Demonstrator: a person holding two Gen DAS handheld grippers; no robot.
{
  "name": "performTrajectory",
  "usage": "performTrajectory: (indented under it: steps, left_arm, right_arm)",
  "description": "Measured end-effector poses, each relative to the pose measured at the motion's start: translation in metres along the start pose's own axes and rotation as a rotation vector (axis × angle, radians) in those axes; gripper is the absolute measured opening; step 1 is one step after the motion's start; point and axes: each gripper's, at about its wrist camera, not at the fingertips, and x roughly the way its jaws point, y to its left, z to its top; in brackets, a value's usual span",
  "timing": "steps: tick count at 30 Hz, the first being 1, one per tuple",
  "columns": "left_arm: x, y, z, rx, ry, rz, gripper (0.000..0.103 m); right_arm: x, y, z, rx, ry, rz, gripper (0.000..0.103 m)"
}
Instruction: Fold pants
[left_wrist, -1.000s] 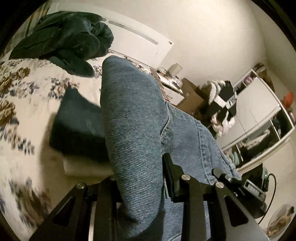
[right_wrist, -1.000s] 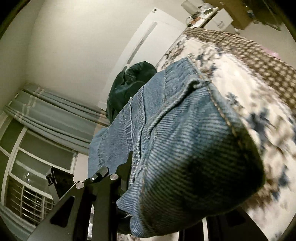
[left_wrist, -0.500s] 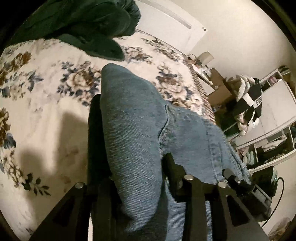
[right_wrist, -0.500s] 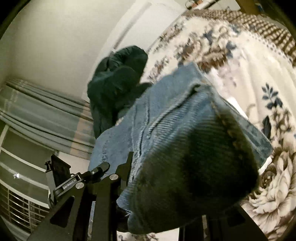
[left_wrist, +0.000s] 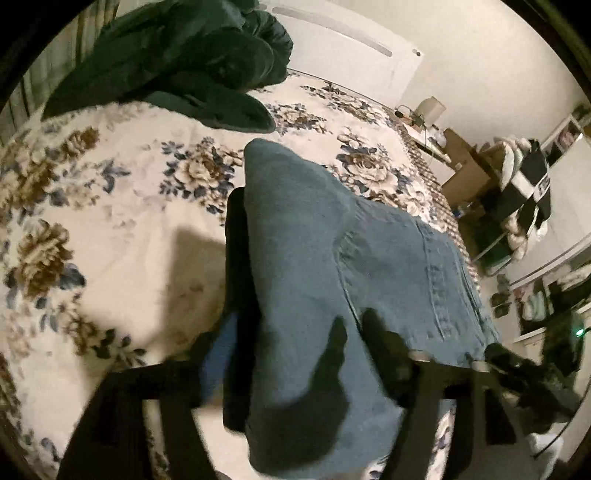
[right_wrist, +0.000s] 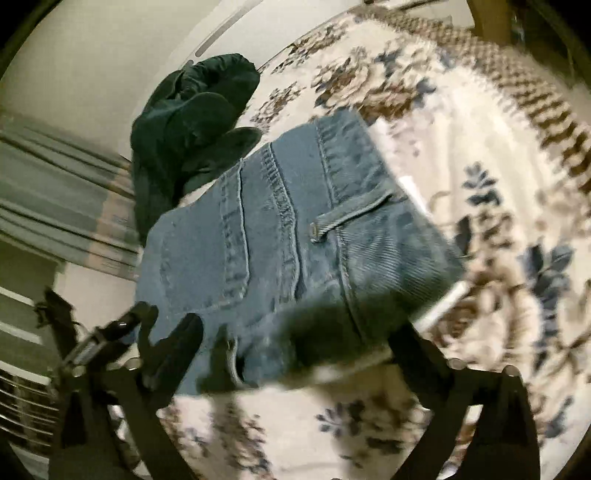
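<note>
Now jeans (right_wrist: 295, 236) lie on bedspread (right_wrist: 480, 221).

Looked steeply down from each wrist, close over folded jeans (left_wrist: 332, 295) on a floral bedspread (left_wrist: 92, 240); shared jeans (right_wrist: 295, 251), dark jacket (left_wrist: 177, 62) upper left.

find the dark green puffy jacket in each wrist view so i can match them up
Left wrist view: the dark green puffy jacket lies at the top left, on the floral bedspread beyond the folded blue jeans.
Right wrist view: the jacket sits upper left of centre, just behind the jeans.
Shared landmark: the white door behind the jacket.
</note>
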Motion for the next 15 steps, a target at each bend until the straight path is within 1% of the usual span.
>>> performTrajectory:
  steps: [2, 3, 6, 8, 9, 11, 13, 15]
  left_arm:
    - [-0.01, -0.014, -0.006, 0.043, -0.012, 0.05, 0.089]
    - [-0.013, -0.02, -0.009, 0.058, -0.016, 0.076, 0.091]
    - [-0.029, -0.039, -0.019, 0.087, -0.028, 0.153, 0.094]
    - [-0.044, -0.05, -0.026, 0.092, -0.05, 0.179, 0.094]
    - [-0.052, -0.054, -0.029, 0.093, -0.057, 0.188, 0.094]
    - [-0.07, -0.065, -0.036, 0.095, -0.074, 0.196, 0.094]
    - [-0.089, -0.075, -0.043, 0.102, -0.093, 0.212, 0.094]
    - [-0.116, -0.089, -0.053, 0.105, -0.12, 0.242, 0.094]
  right_arm:
    - [-0.018, 0.009, -0.004, -0.051, -0.029, -0.078, 0.102]
    - [-0.025, 0.014, -0.006, -0.077, -0.043, -0.119, 0.102]
    - [-0.051, 0.032, -0.015, -0.172, -0.101, -0.268, 0.103]
    - [-0.071, 0.049, -0.027, -0.257, -0.174, -0.399, 0.103]
    - [-0.081, 0.057, -0.034, -0.298, -0.204, -0.435, 0.103]
    - [-0.101, 0.069, -0.043, -0.342, -0.238, -0.479, 0.103]
    - [-0.124, 0.078, -0.052, -0.353, -0.248, -0.48, 0.103]
    - [-0.147, 0.086, -0.06, -0.354, -0.255, -0.479, 0.103]
